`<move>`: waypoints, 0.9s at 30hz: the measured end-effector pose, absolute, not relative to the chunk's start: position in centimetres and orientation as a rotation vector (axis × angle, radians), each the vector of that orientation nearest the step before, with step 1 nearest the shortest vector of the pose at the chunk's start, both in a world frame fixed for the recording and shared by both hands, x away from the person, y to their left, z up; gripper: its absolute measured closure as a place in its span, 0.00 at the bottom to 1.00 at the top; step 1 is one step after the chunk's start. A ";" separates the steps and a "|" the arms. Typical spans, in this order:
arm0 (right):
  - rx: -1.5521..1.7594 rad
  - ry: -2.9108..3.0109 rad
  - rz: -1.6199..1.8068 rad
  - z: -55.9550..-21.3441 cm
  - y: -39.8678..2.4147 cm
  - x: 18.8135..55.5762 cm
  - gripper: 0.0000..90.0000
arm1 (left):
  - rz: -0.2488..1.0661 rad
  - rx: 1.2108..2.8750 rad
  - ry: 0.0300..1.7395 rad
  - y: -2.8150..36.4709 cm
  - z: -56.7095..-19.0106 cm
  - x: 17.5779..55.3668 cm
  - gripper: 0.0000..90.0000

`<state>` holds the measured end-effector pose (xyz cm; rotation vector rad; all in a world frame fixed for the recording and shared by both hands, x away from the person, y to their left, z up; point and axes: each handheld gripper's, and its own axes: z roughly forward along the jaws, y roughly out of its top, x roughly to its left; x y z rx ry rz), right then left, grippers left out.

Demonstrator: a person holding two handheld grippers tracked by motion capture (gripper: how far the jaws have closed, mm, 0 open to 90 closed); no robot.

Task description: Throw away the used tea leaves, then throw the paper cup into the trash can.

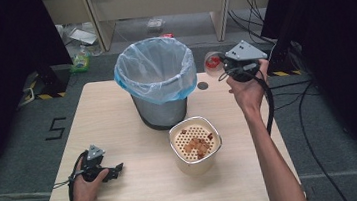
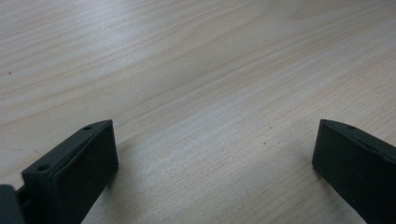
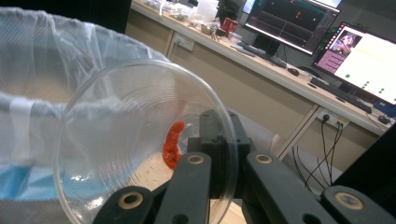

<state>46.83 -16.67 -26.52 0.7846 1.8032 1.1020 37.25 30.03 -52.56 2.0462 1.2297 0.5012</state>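
Observation:
My right gripper [image 1: 224, 65] is held up in the air just right of the trash bin [image 1: 156, 77], which is lined with a pale blue bag. Its jaws are shut on the wall of a clear plastic cup [image 3: 140, 140], tipped on its side with its mouth toward the bin's liner [image 3: 42, 93]. A red scrap [image 3: 173, 145] clings inside the cup [image 1: 212, 61]. My left gripper [image 1: 116, 168] lies on the wooden table [image 1: 118, 117] at the front left. Seen in its own view, the left gripper [image 2: 215, 140] is open over bare wood.
A cream pot with a perforated insert [image 1: 195, 144] holding brown food scraps stands in front of the bin. A small dark disc [image 1: 202, 85] lies on the table behind it. Desks with monitors [image 3: 355, 56] stand beyond the table.

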 end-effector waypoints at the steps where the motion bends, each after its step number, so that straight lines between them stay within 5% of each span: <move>1: 0.782 1.800 1.099 -26.0 -16.5 47.1 1.00 | 0.501 2.047 1.229 30.0 -52.6 37.3 0.00; 16: 0.740 1.794 1.082 -22.8 -14.6 48.6 1.00 | 0.501 2.046 1.230 30.0 -52.6 37.2 0.00; 27: 0.640 1.872 1.071 -21.1 -9.2 49.4 1.00 | 0.503 2.047 1.228 30.0 -52.6 37.2 0.00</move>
